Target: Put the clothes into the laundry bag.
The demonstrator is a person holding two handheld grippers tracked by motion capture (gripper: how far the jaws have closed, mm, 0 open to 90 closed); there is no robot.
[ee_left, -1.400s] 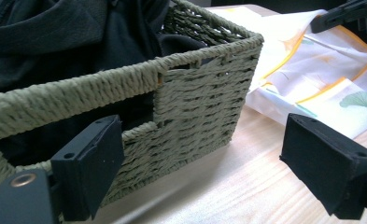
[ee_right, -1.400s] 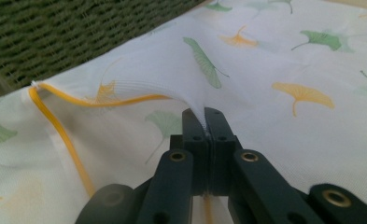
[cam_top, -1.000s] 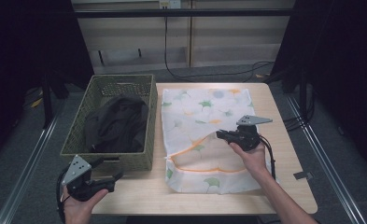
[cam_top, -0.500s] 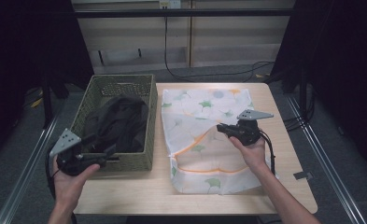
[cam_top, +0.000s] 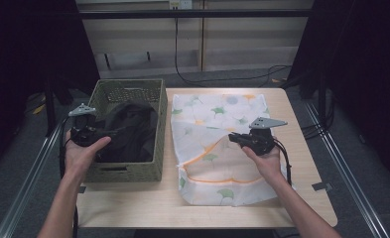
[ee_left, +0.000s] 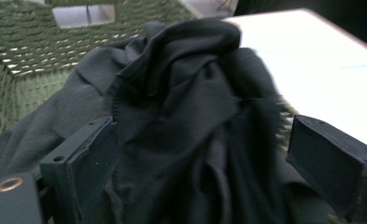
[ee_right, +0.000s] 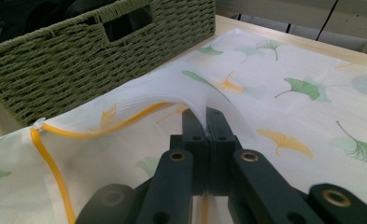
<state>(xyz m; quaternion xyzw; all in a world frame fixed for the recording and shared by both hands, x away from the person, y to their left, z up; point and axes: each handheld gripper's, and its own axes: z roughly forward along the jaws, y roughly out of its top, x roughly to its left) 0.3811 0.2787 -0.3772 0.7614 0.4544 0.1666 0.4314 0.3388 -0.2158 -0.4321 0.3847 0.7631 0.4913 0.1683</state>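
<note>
A black garment (cam_top: 129,128) lies heaped in a green woven basket (cam_top: 125,171) at the table's left. My left gripper (cam_top: 111,133) hovers over the basket from its left side. In the left gripper view its jaws (ee_left: 204,135) stand open, wide apart on either side of a raised fold of the garment (ee_left: 186,84). A white mesh laundry bag (cam_top: 217,114) with a green and orange leaf print lies flat to the right of the basket. My right gripper (cam_top: 230,137) is shut on the bag's upper layer (ee_right: 207,116), lifting it slightly by the orange zipper (ee_right: 55,163).
The basket wall (ee_right: 88,56) stands close to the bag's left edge. Bare wooden tabletop (cam_top: 148,206) runs along the front. Metal rails border the table on both sides, and cables lie on the floor behind it.
My left hand has moved from the table's front left corner up and away, and its gripper now reaches over the basket's garment. The right gripper has stayed shut on the bag.
</note>
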